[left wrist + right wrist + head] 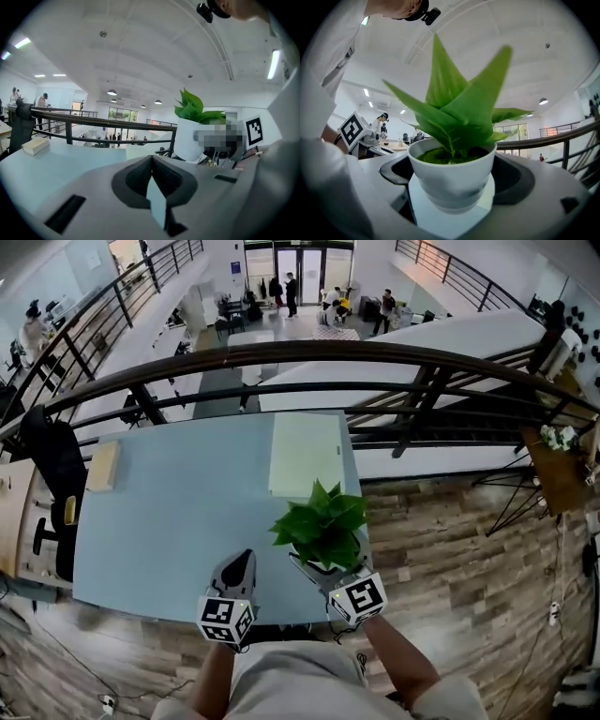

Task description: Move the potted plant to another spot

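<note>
The potted plant (322,525), green leaves in a white pot (452,180), is at the near right corner of the pale blue table (187,512). My right gripper (321,570) is shut on the pot, one dark pad against each side of it. I cannot tell whether the pot rests on the table or hangs just above it. My left gripper (246,561) is shut on nothing and lies near the front edge, just left of the pot. From the left gripper view the closed jaws (151,159) point across the table, with the plant (192,136) to their right.
A pale green sheet (305,454) lies at the table's far right and a small beige block (103,466) at its far left. A dark railing (281,357) runs behind the table, over an open floor below. A black chair (56,474) stands at the left end.
</note>
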